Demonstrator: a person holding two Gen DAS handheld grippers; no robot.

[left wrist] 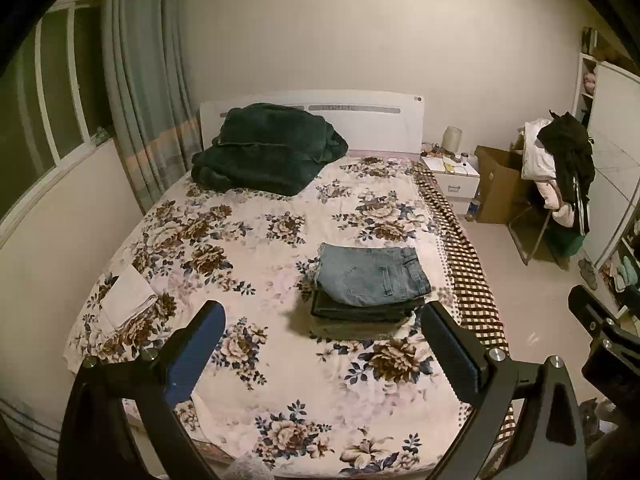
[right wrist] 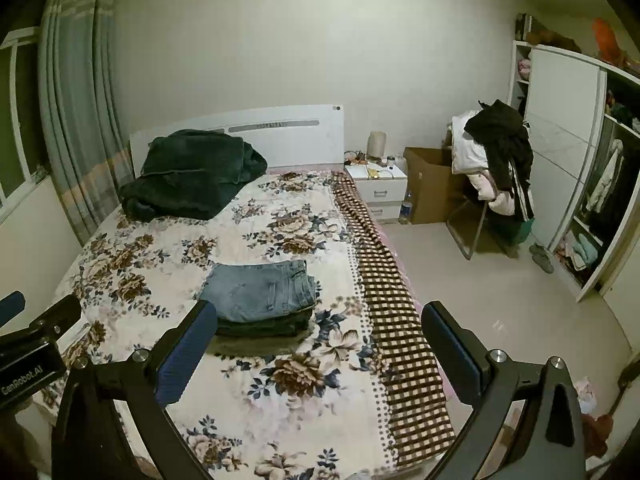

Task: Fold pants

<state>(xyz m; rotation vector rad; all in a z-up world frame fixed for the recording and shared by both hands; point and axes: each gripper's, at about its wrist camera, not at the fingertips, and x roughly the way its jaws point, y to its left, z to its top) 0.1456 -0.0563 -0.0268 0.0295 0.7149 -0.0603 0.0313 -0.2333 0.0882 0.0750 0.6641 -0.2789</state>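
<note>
A stack of folded pants (left wrist: 368,292) lies on the floral bed (left wrist: 256,248), light blue jeans on top, darker pairs under them. It also shows in the right wrist view (right wrist: 262,300). My left gripper (left wrist: 320,344) is open and empty, held above the bed's near end, short of the stack. My right gripper (right wrist: 316,344) is open and empty, above the bed's right side, with the stack just beyond its left finger (right wrist: 188,348). The right gripper's body shows in the left wrist view (left wrist: 604,344), and the left gripper's body in the right wrist view (right wrist: 32,344).
A dark green blanket (left wrist: 264,148) lies folded by the headboard. A white folded cloth (left wrist: 128,296) lies at the bed's left edge. A checked blanket (right wrist: 392,304) hangs over the right side. A nightstand (right wrist: 380,188), cardboard box (right wrist: 428,184), clothes-laden chair (right wrist: 496,168) and wardrobe (right wrist: 580,168) stand at right.
</note>
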